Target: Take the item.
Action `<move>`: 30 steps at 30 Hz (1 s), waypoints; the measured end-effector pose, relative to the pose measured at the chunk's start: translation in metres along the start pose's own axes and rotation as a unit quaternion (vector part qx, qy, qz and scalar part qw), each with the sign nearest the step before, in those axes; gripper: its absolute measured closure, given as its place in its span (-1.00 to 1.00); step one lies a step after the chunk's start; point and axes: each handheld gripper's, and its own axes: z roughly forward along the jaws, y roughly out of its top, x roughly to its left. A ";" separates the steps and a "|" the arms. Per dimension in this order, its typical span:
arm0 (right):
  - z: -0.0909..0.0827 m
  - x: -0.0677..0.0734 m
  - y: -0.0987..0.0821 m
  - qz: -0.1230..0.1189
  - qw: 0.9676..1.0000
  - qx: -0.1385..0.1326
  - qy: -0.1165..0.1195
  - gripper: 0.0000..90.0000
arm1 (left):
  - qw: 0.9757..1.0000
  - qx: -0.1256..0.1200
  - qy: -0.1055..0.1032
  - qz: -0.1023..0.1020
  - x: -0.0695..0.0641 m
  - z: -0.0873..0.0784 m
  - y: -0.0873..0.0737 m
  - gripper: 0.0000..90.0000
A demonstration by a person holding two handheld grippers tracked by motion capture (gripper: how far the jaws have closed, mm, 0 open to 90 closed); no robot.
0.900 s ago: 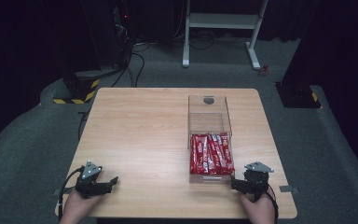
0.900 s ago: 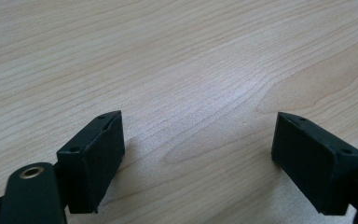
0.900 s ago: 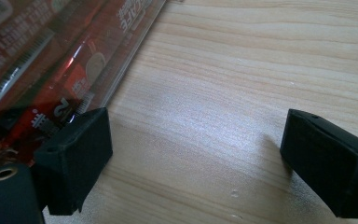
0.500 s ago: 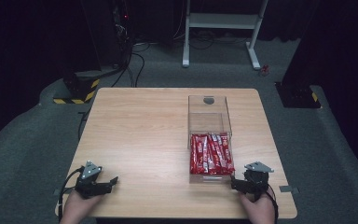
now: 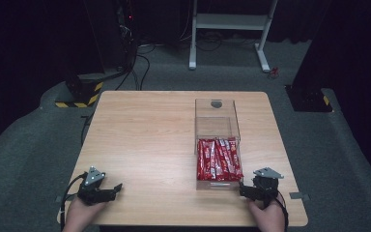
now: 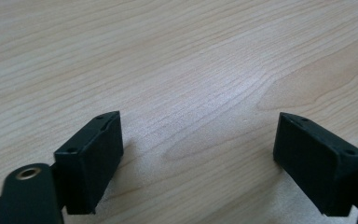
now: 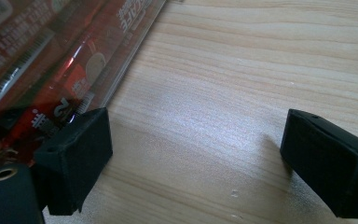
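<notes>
A clear plastic box (image 5: 217,118) stands right of the table's middle, its near half packed with several red snack packets (image 5: 218,158). My left gripper (image 5: 117,187) rests near the front left corner, open, with only bare wood between its jaws (image 6: 198,154). My right gripper (image 5: 241,189) lies at the front right, just beside the box's near right corner, open and holding nothing. In the right gripper view (image 7: 196,158) the red packets (image 7: 42,70) show through the box wall at upper left, close to the left jaw.
The wooden table (image 5: 145,140) has broad bare room left of the box. Beyond the far edge stand a white table frame (image 5: 232,29), dark equipment with cables (image 5: 125,53) and a yellow-black striped base (image 5: 79,94) on grey floor.
</notes>
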 end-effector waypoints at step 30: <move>0.000 0.000 0.000 -0.001 1.000 0.000 0.002 -0.80 | 0.998 -0.041 -0.039 0.003 -0.031 -0.004 0.020 -0.61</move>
